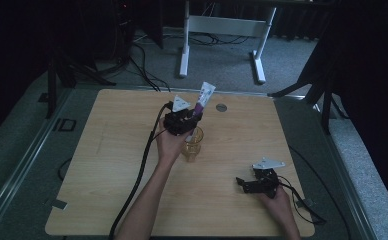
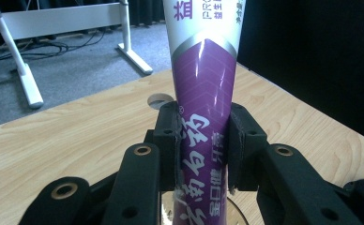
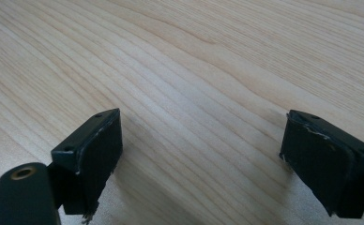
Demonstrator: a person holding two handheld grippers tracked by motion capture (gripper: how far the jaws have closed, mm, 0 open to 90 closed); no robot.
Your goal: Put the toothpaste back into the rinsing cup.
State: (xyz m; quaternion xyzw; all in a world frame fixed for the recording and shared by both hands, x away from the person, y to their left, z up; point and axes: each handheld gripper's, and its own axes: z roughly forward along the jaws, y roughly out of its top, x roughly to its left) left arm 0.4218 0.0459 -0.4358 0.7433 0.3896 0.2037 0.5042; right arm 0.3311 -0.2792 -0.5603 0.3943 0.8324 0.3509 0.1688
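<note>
One toothpaste tube [image 2: 203, 84], one glass cup [image 1: 193, 143], two grippers (one per hand), one table [image 1: 107, 165].

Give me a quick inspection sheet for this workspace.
Surface: light wooden table, round grommet near the far edge.
Job's things: purple-white tube held above glass cup.
Clutter: nothing seen.
Grippers: left gripper shut on the tube; right gripper open, low over bare wood.
Cables: left gripper's cable crosses the table; right gripper's cable loops at the near right corner.
Surroundings: white desk frame, grey floor, dark curtains.
</note>
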